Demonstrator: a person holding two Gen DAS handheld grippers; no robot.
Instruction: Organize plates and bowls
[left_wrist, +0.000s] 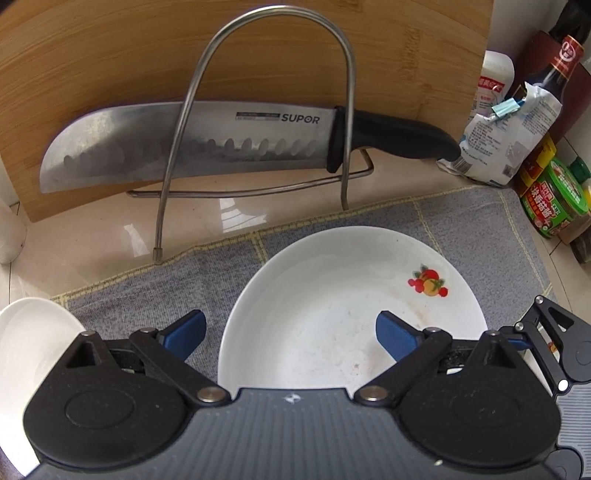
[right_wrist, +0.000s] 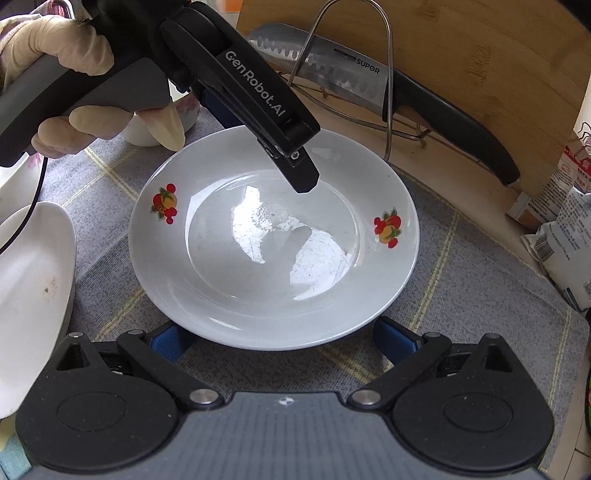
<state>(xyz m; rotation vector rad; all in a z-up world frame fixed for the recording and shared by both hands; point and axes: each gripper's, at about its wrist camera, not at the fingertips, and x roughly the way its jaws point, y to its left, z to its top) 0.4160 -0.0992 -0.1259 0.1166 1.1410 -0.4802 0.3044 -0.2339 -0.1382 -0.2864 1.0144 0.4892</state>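
1. The left hand-held gripper stands wide open, holding nothing, its blue fingers straddling the rim of the fruit-patterned plate.
2. The right hand-held gripper is open too, near that plate's edge.
3. The plate lies on a grey cloth on the worktop.
4. Only the right view shows the gloved hand.
5. Only the left view shows the green-lidded jar.

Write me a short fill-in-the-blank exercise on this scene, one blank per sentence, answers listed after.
1. The white plate lies on a grey checked ____.
2. The plate's rim is decorated with small ____ motifs.
3. Behind the plate, a knife rests in a metal wire rack, leaning against a wooden ____.
4. The left gripper hovers over the plate with its jaws ____.

Answers: cloth; fruit; cutting board; open
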